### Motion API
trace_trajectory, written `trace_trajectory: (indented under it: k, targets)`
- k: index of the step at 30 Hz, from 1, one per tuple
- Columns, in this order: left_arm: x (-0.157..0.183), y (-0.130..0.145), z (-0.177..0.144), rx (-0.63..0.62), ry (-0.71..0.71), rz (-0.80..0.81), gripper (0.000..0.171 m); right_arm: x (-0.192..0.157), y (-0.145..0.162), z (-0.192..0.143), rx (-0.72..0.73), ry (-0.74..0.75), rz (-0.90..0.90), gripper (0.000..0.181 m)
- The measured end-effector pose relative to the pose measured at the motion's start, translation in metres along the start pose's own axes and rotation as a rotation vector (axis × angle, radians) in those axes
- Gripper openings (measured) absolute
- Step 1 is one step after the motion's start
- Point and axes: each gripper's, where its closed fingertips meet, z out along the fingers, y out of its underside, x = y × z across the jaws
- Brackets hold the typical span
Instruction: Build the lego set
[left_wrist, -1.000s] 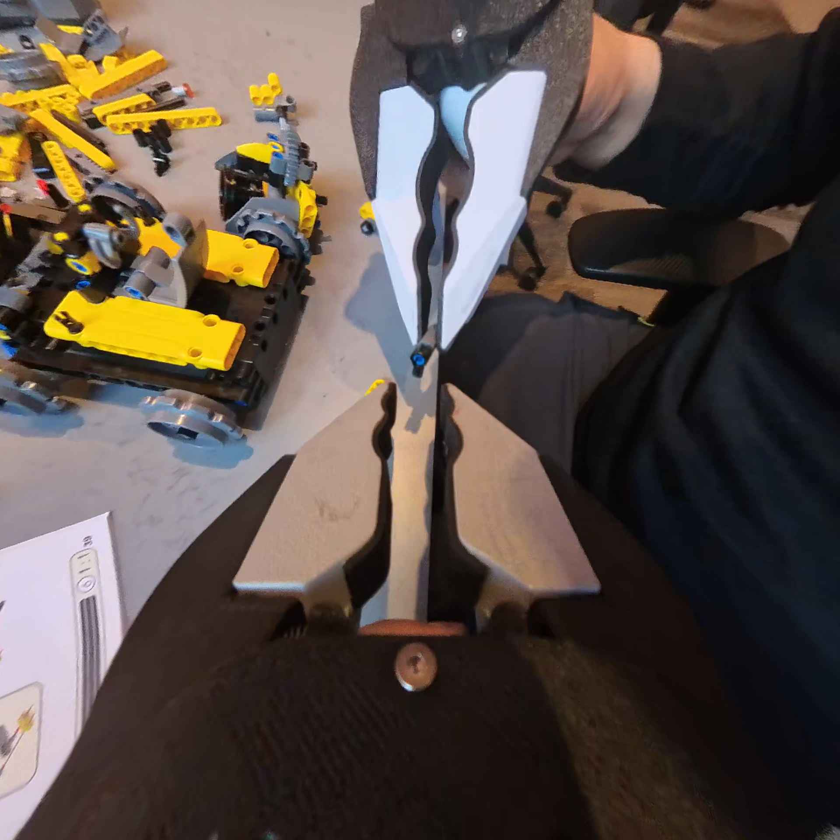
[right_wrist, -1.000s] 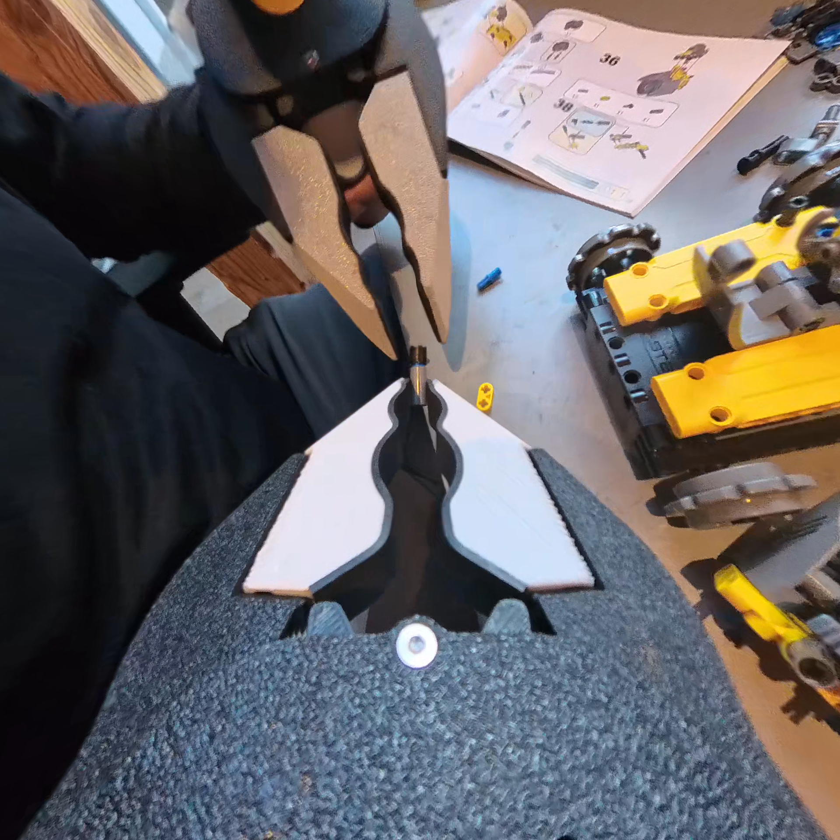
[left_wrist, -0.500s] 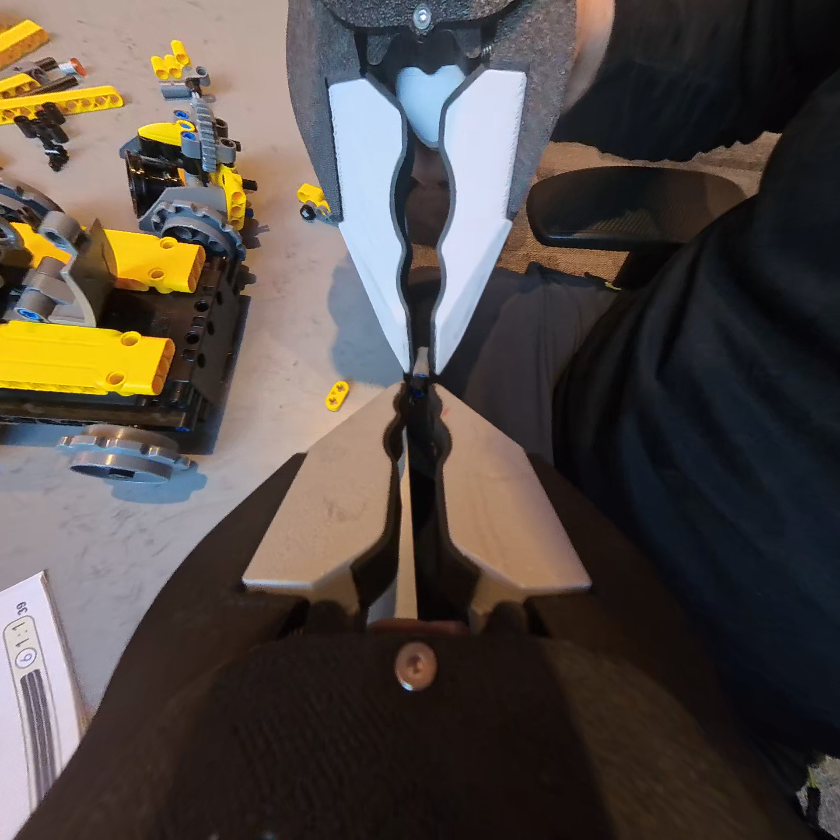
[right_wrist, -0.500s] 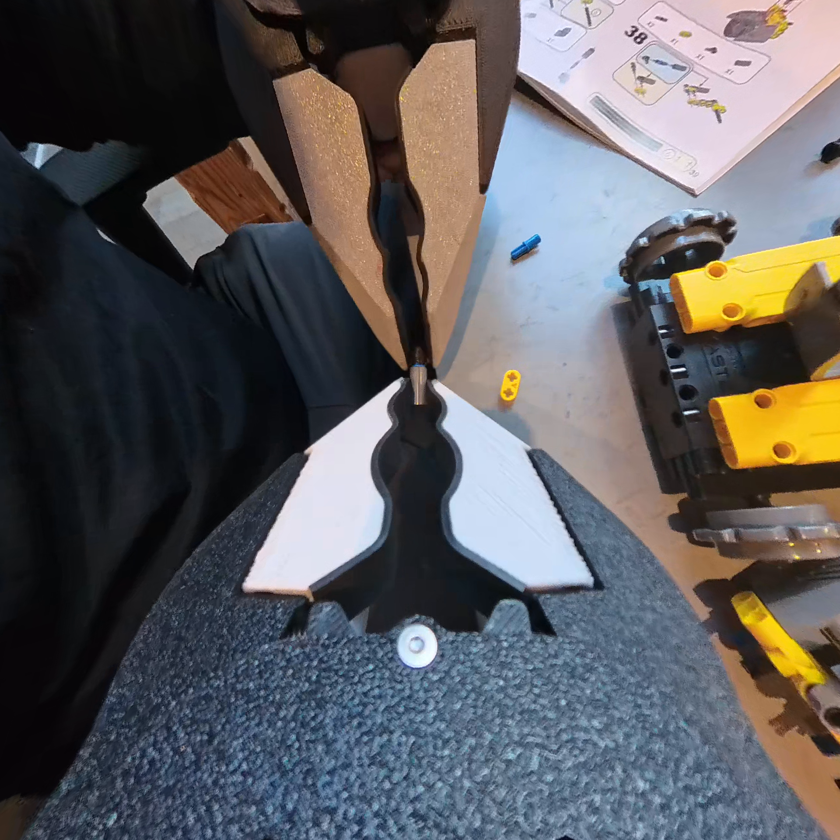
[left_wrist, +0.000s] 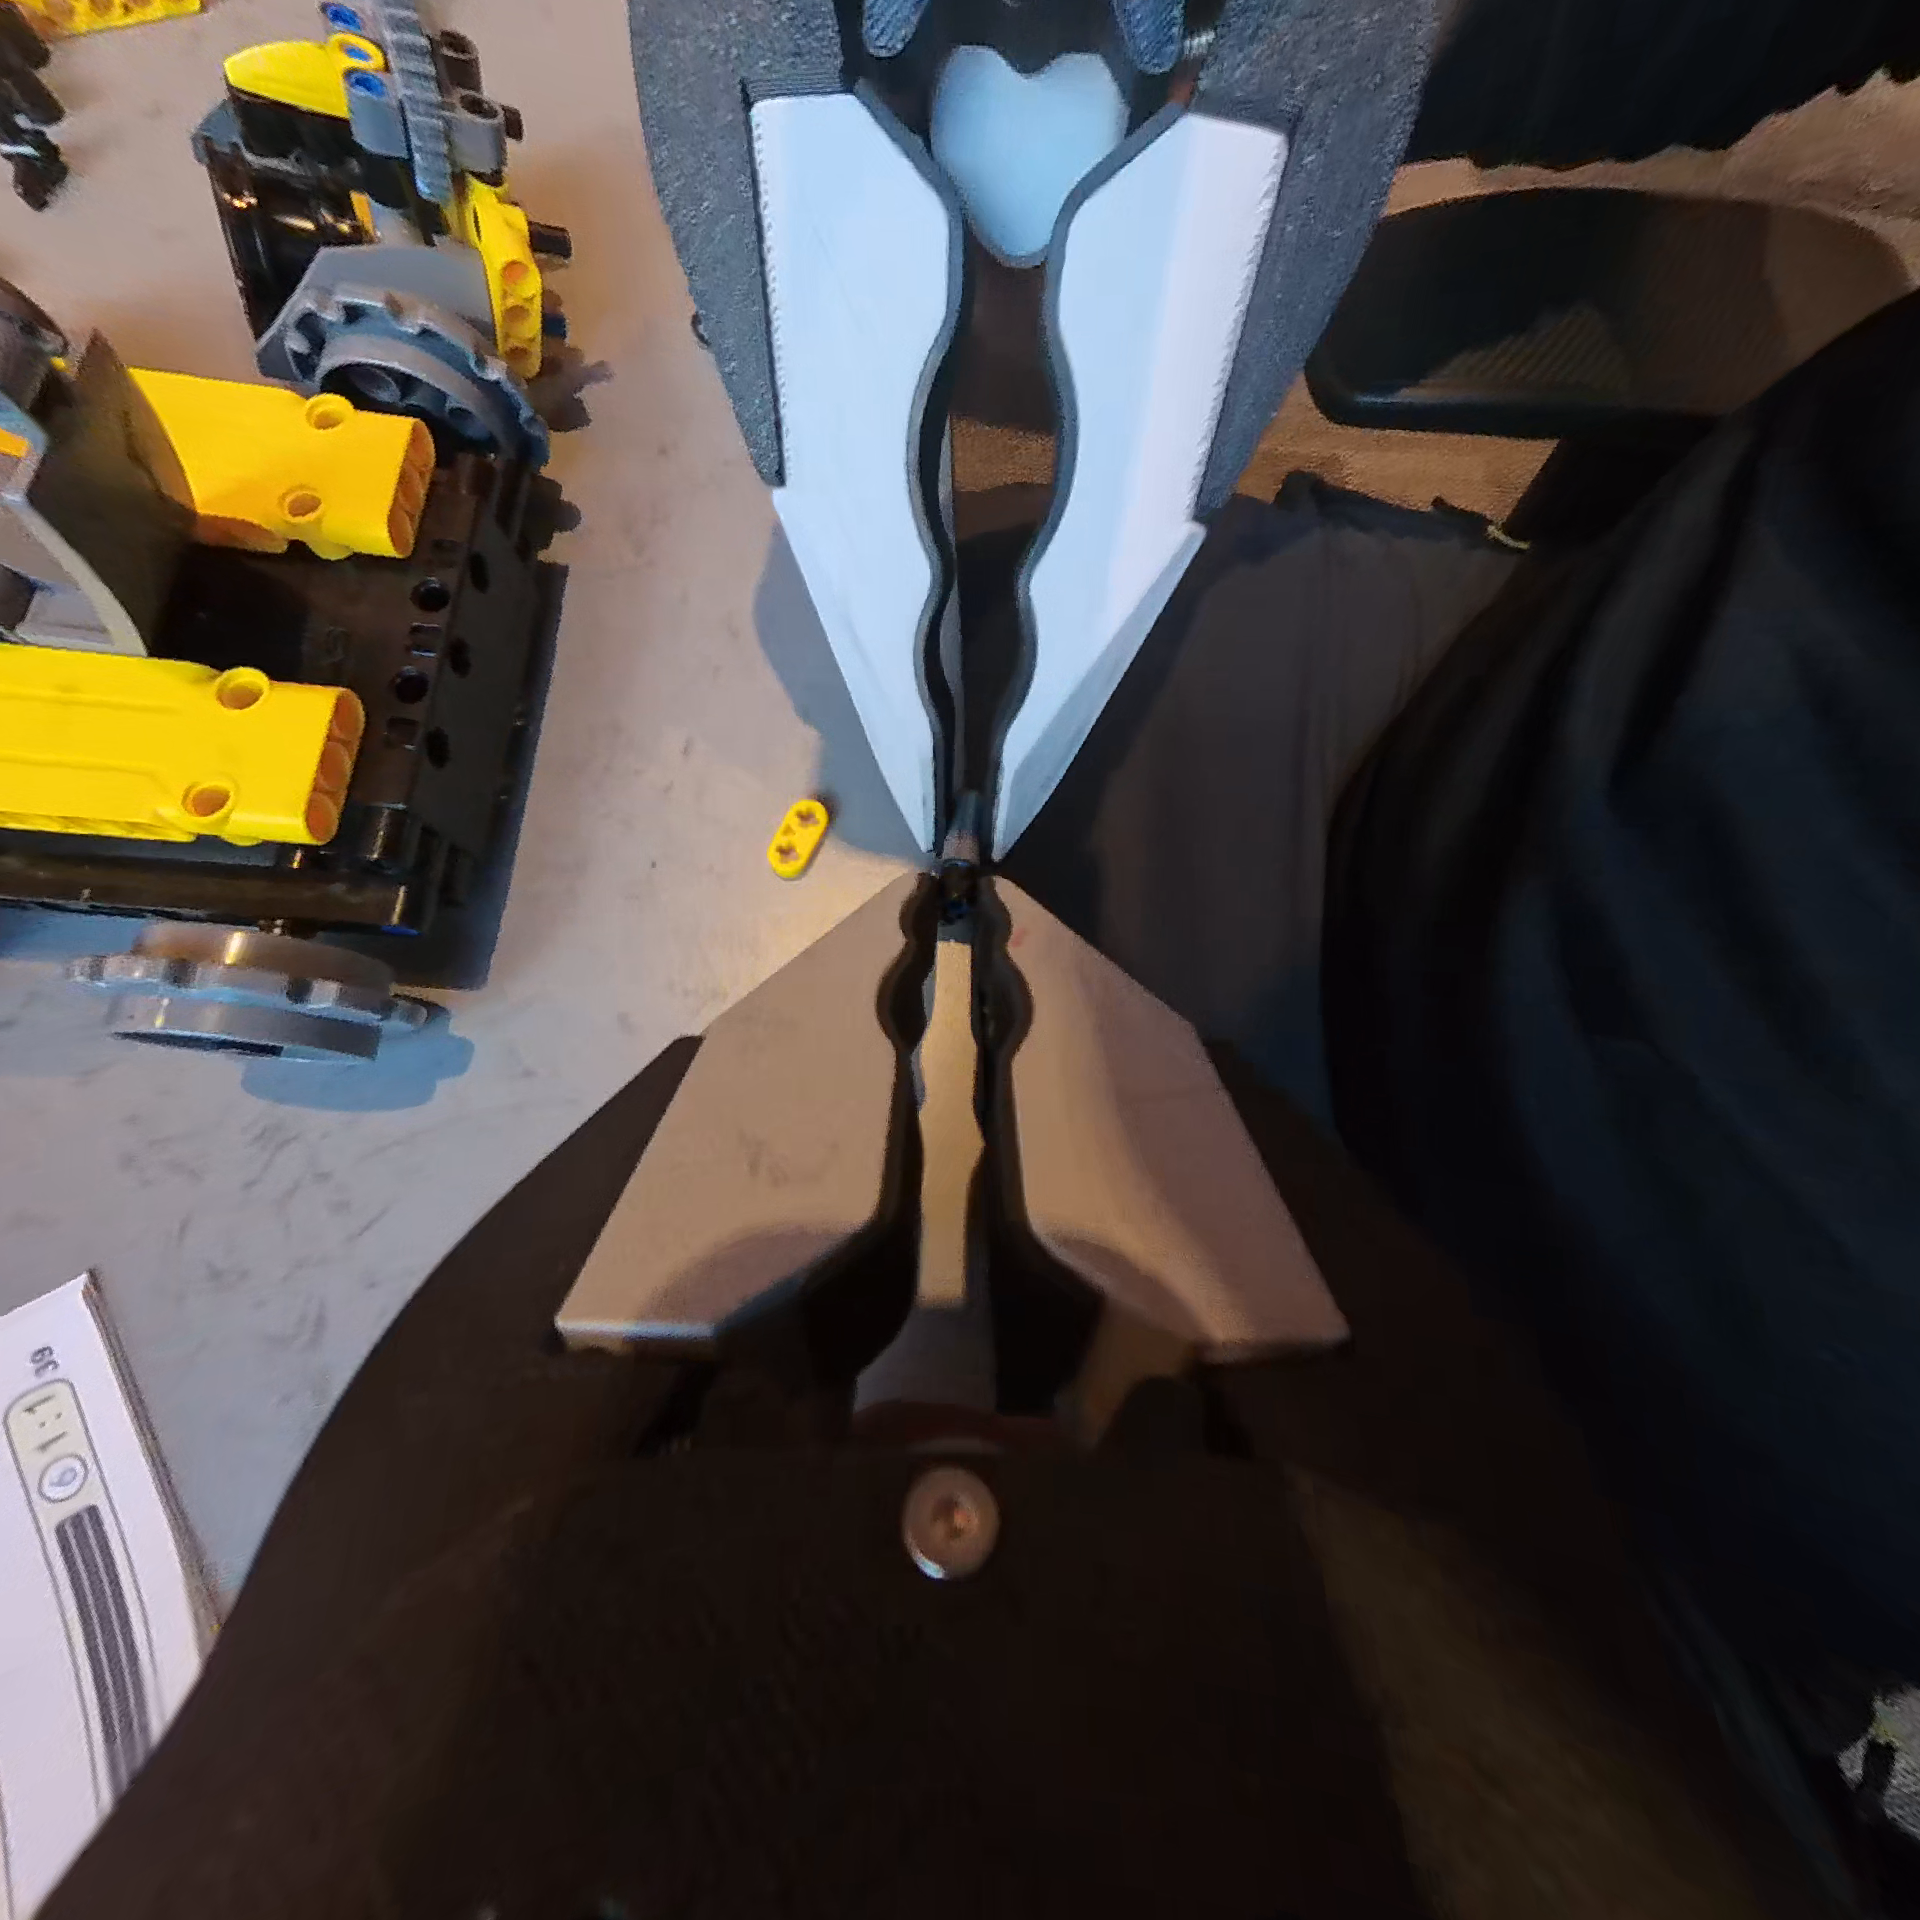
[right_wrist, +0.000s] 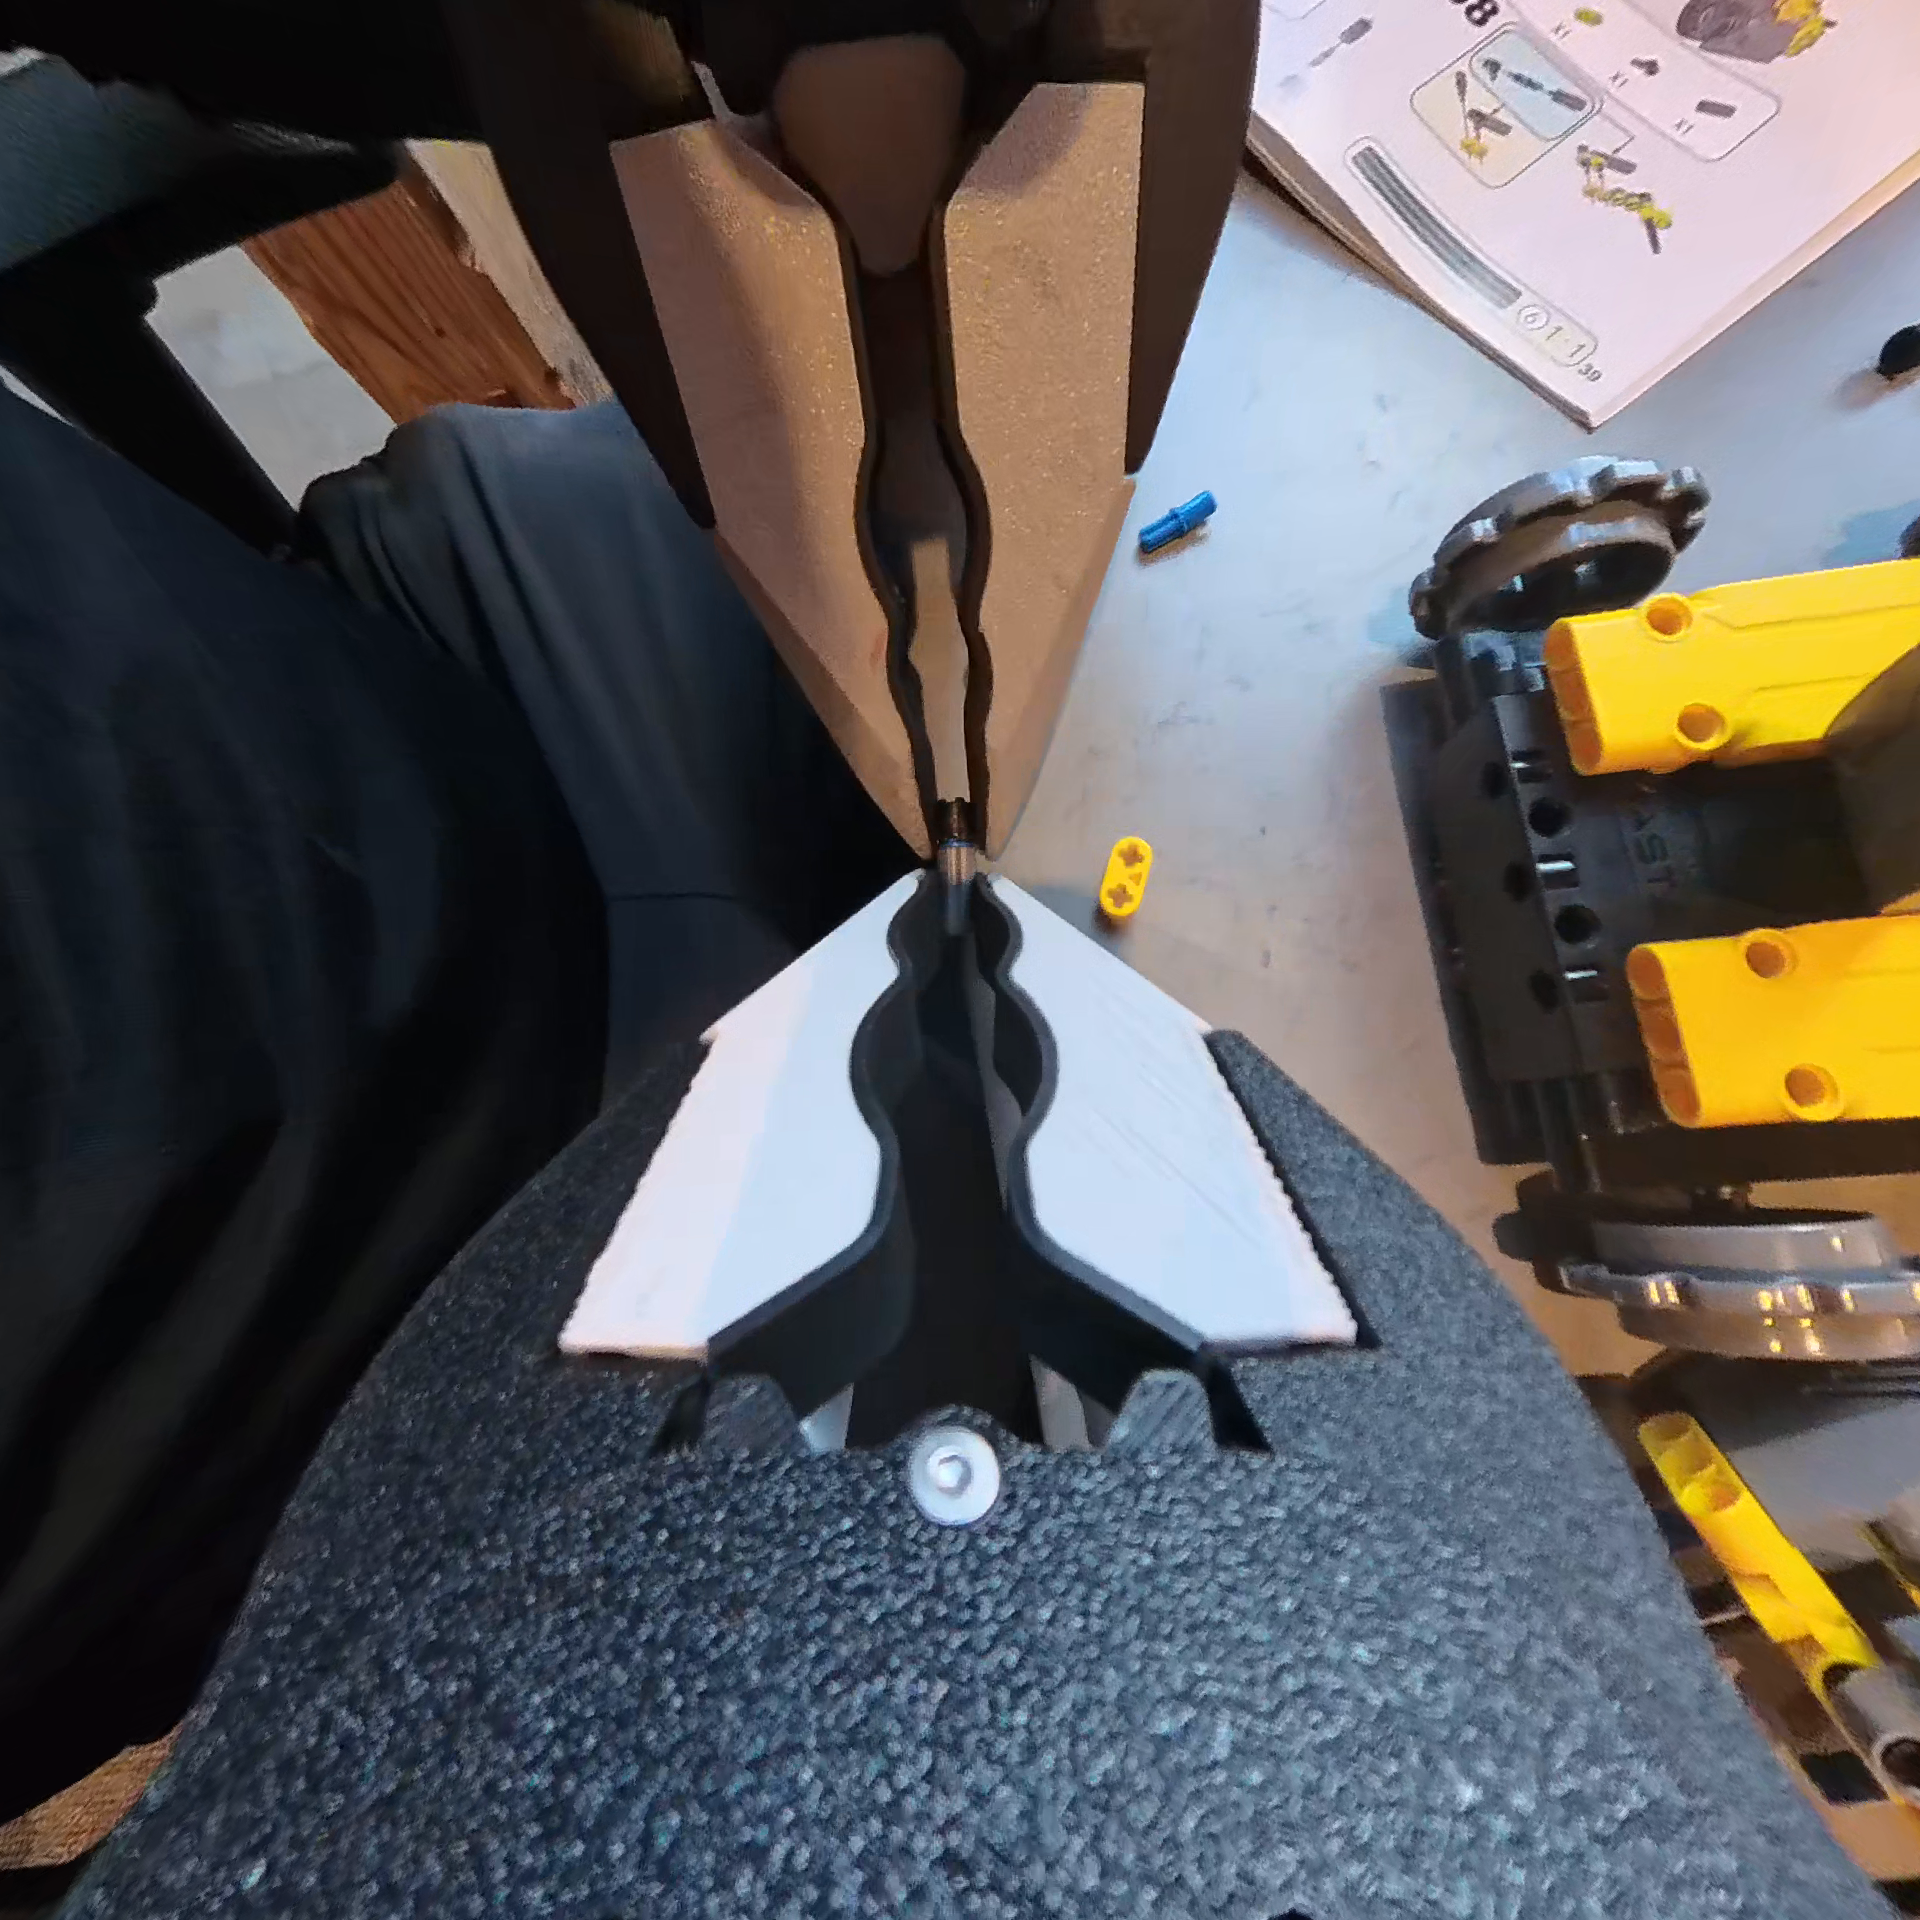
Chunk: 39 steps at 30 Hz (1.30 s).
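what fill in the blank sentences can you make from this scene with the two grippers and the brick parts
1. The left gripper and the right gripper meet tip to tip around a small dark ____.
2. The loose two-hole link on the table is ____ in colour.
3. The stray pin lying near the booklet is ____.
4. The partly built vehicle has panels of ____.

Missing words: pin; yellow; blue; yellow
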Motion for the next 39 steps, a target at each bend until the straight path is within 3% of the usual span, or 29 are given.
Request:
trace_trajectory:
  k: [13, 15, 16, 18, 23, 26, 31, 39]
  targets:
    - [-0.003, -0.008, -0.002, 0.044, 0.027, -0.046, 0.006, 0.003, -0.001, -0.004, 0.048, -0.004, 0.038, 0.006]
    - [-0.008, -0.016, -0.01, 0.096, -0.004, -0.064, 0.023, 0.003, -0.008, -0.013, 0.103, -0.008, 0.073, 0.006]
    - [-0.011, -0.016, -0.014, 0.097, -0.033, -0.053, 0.023, 0.003, -0.01, -0.018, 0.134, -0.012, 0.098, 0.006]
    - [-0.012, -0.019, -0.021, 0.117, -0.062, -0.039, 0.021, 0.001, -0.014, -0.027, 0.201, -0.056, 0.174, 0.006]
    - [0.01, -0.031, -0.016, 0.167, 0.053, -0.074, 0.012, -0.009, -0.024, -0.039, 0.336, -0.181, 0.307, 0.007]
    - [0.014, -0.034, -0.018, 0.202, 0.066, -0.095, 0.004, -0.015, -0.026, -0.041, 0.355, -0.197, 0.315, 0.007]
    - [0.022, -0.037, -0.02, 0.238, 0.111, -0.129, 0.009, -0.022, -0.026, -0.04, 0.358, -0.232, 0.337, 0.007]
    - [0.021, -0.038, -0.022, 0.245, 0.096, -0.141, 0.004, -0.023, -0.026, -0.036, 0.377, -0.229, 0.343, 0.007]
